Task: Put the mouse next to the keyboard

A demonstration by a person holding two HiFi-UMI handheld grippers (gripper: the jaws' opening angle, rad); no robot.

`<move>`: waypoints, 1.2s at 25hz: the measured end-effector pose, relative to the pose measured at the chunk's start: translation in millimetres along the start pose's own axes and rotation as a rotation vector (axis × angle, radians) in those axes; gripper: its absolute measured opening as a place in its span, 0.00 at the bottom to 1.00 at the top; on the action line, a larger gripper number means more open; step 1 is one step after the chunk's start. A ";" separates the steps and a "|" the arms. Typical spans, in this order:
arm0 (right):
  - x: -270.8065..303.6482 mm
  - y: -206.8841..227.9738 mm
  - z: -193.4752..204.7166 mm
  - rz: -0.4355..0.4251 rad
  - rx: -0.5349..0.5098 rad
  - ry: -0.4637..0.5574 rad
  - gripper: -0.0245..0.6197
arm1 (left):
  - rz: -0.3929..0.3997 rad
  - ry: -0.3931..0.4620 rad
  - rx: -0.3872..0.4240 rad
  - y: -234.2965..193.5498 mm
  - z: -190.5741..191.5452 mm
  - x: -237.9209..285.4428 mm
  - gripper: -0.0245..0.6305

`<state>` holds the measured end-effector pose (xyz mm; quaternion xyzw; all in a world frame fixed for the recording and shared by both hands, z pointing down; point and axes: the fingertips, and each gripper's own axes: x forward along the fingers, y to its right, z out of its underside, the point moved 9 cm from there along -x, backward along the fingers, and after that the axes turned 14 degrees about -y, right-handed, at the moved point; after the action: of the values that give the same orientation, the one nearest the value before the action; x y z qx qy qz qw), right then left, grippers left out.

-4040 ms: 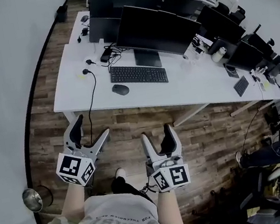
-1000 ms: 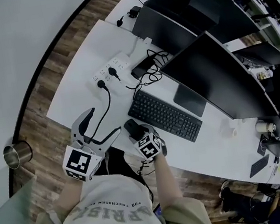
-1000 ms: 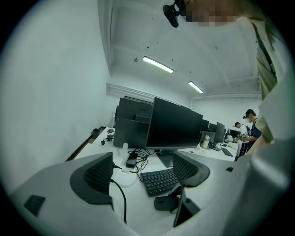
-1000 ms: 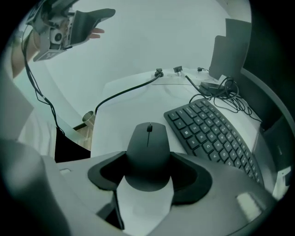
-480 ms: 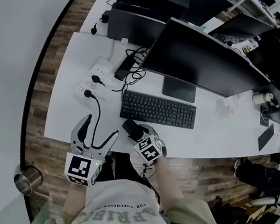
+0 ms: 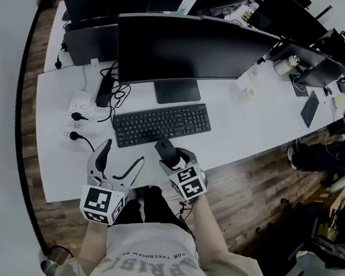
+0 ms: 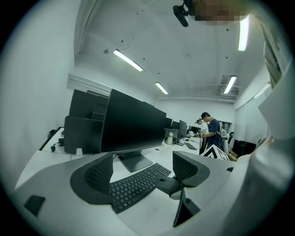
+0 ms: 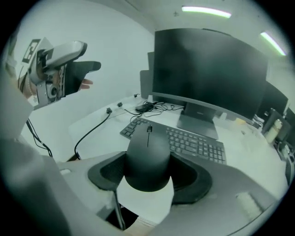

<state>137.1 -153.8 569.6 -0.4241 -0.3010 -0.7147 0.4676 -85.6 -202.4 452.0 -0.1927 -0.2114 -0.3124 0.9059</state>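
- Your right claw (image 6: 165,153) pinches the black mouse (image 8: 148,154) by its sides, over the near edge of the white desk (image 6: 243,130).
- Your left claw (image 6: 122,155) stands spread and empty, just to the left of it.
- The black keyboard (image 6: 161,123) lies just beyond the mouse.
- Farther back, a dark monitor (image 6: 190,46) stands behind the keyboard.

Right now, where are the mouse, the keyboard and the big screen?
mouse (image 8: 147,156), right gripper view, its rounded top.
keyboard (image 6: 161,123), head view, middle keys.
big screen (image 6: 189,43), head view, its dark panel.
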 end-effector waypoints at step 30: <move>-29.1 293.8 65.4 0.125 0.212 0.045 0.49 | -0.111 0.008 -0.007 132.9 -72.7 191.8 0.63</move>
<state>435.6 -199.8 583.7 -0.3742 -0.3373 -0.6576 0.5601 156.8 -233.2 458.9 -0.1824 -0.2170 -0.3636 0.8874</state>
